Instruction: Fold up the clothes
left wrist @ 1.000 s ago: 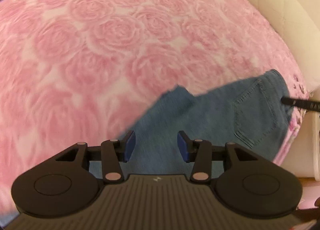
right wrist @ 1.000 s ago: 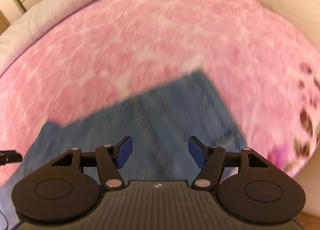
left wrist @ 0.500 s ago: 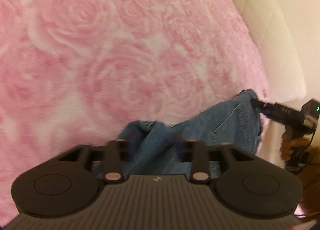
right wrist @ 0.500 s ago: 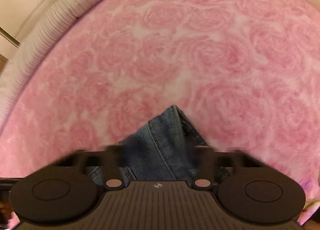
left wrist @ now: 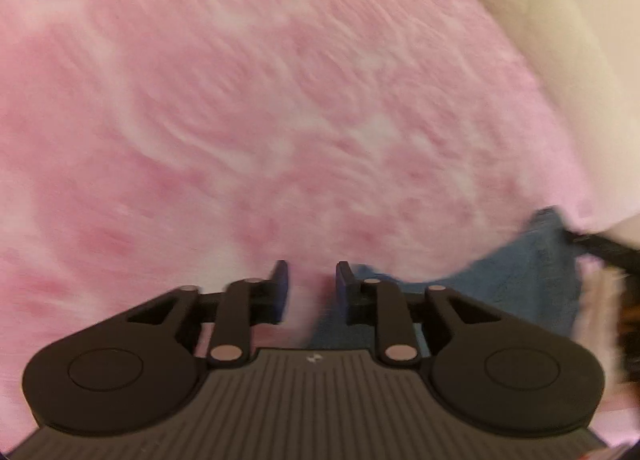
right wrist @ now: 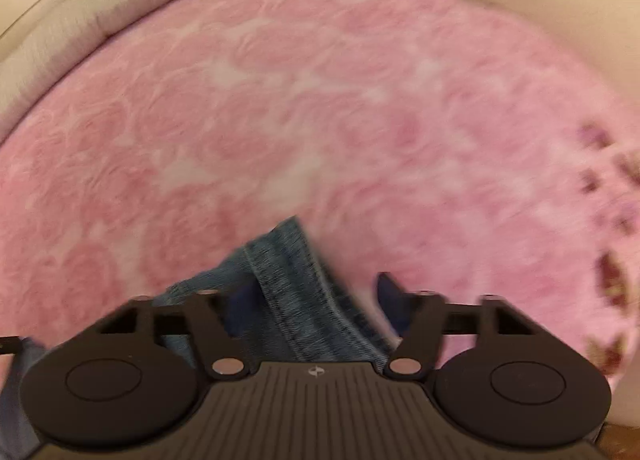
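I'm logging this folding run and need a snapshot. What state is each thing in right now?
left gripper: jaws opening, a narrow gap with only pink blanket seen between them.
right gripper: jaws opening wide, a denim fold between them, pads clear of it.
jeans: bunched up, lying on the blanket.
blanket: spread over the bed, pink rose pattern.
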`<act>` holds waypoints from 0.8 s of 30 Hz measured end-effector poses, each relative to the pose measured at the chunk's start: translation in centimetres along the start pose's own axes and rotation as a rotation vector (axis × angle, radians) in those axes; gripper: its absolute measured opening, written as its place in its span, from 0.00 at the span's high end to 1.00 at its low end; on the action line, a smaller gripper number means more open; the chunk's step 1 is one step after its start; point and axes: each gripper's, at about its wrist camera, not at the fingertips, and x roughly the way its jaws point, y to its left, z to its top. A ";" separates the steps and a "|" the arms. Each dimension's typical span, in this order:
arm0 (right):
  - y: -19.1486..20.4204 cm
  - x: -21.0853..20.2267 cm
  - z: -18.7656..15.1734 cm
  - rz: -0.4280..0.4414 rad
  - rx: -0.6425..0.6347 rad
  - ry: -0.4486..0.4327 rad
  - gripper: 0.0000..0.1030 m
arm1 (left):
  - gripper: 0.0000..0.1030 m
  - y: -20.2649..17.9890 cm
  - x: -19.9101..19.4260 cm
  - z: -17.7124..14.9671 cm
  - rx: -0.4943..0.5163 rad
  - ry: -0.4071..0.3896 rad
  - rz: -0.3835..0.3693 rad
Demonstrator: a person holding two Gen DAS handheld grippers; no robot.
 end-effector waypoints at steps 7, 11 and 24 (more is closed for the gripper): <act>2.1 -7.1 -3.3 0.020 -0.067 -0.101 0.36 | 0.76 -1.6 -6.1 -6.3 -0.012 0.003 0.047; 4.8 -8.9 -8.6 0.054 -0.232 -0.065 0.38 | 0.73 -1.7 -7.4 -13.4 -0.115 0.034 0.082; 2.6 -18.9 -17.2 0.132 -0.272 0.077 0.14 | 0.49 -6.2 -22.5 -28.3 -0.275 -0.073 0.286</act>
